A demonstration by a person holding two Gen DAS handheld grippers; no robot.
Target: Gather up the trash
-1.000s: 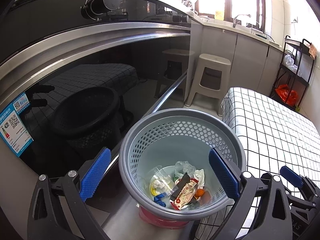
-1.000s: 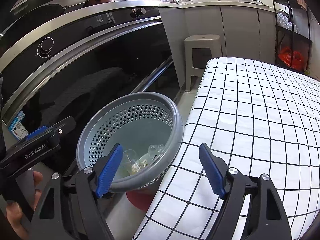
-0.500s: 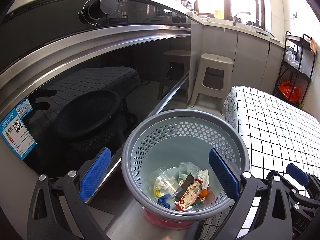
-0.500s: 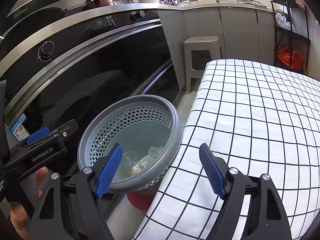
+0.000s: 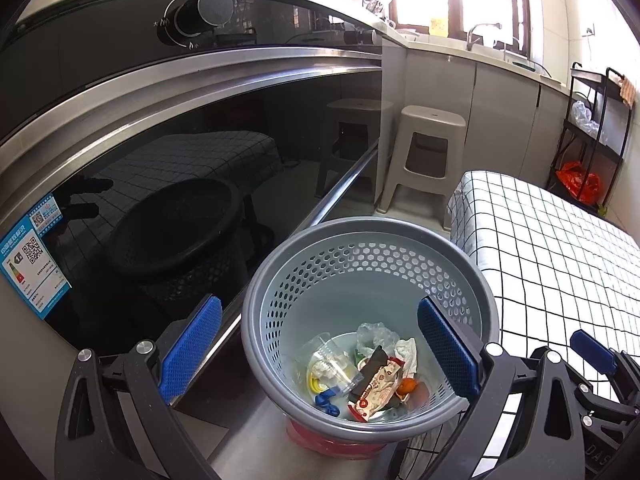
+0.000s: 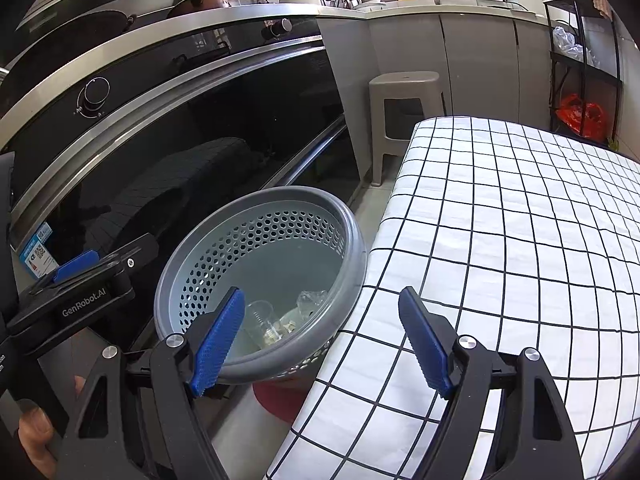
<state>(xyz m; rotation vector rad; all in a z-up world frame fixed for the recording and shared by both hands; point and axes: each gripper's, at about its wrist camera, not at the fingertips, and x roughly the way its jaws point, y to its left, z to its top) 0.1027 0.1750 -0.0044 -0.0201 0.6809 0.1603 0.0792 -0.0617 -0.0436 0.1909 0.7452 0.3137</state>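
Both grippers, left gripper [image 5: 318, 350] and right gripper [image 6: 322, 338], hover with fingers spread empty; beneath them the bin [image 5: 486, 276] holds the trash [image 5: 374, 384], likely finished.

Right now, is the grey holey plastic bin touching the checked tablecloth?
Touching. The right wrist view shows the grey holey plastic bin rim pressed against the checked tablecloth edge, no gap.

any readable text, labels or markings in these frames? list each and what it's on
"GenRobot.AI" on the side of the left claw, seen in the right wrist view.
"DAS", cut off, on the right claw body at the corner of the left wrist view.
Blue sticker on the oven door: QR codes and small print, too small to read.
Snack wrapper in the bin: red logo and print, unreadable.
Stove knob: flame signs with tiny characters, illegible.
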